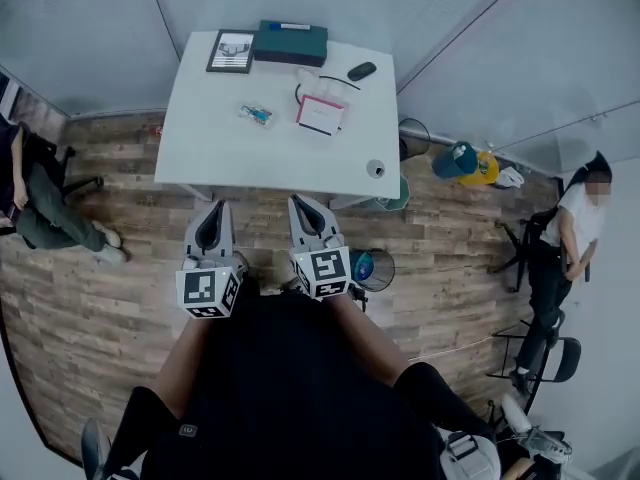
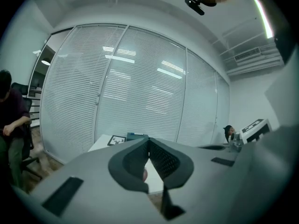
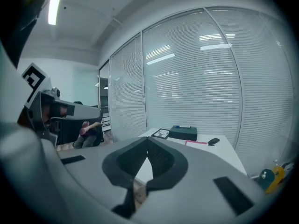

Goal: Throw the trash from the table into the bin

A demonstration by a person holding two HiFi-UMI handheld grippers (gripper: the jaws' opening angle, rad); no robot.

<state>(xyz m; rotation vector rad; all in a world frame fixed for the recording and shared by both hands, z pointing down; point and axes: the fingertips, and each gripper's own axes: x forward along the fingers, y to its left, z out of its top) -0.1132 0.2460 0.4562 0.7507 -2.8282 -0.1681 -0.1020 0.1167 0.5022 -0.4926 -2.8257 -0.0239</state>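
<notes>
- While both hands hover above the brown wood-plank floor, short of the white rectangular bench, the left tongs and the right tongs point toward its near edge. Neither reaches over it.
- Each gripper view shows its 2 dark ribbed pads meeting tip to tip with nothing between them, so both tongs are closed and empty.
- The likeliest trash, judged by its look, is the small crumpled multicoloured wrapper. It lies near the middle of the bench, left of the pink-edged white card and apart from it.
- The wrapper lies ahead of the hands, between the lines along which the 2 tongs point. It is slightly to the right of the left tongs' line and slightly to the left of the right tongs' line.
- Neither hand is clearly nearer; the reach looks about equal.
- Its long axis seems to run side to side across the bench, so tongs coming straight in would meet it broadside. It is too small in the head view to be sure.
- The round wire-mesh bin, with something blue inside, stands on the floor just beside the right tongs, on the person's right. That side probably has the shorter carry.
- A small round grey object sits at the bench's near right corner, closer to the right tongs. Whether it is trash cannot be told.
</notes>
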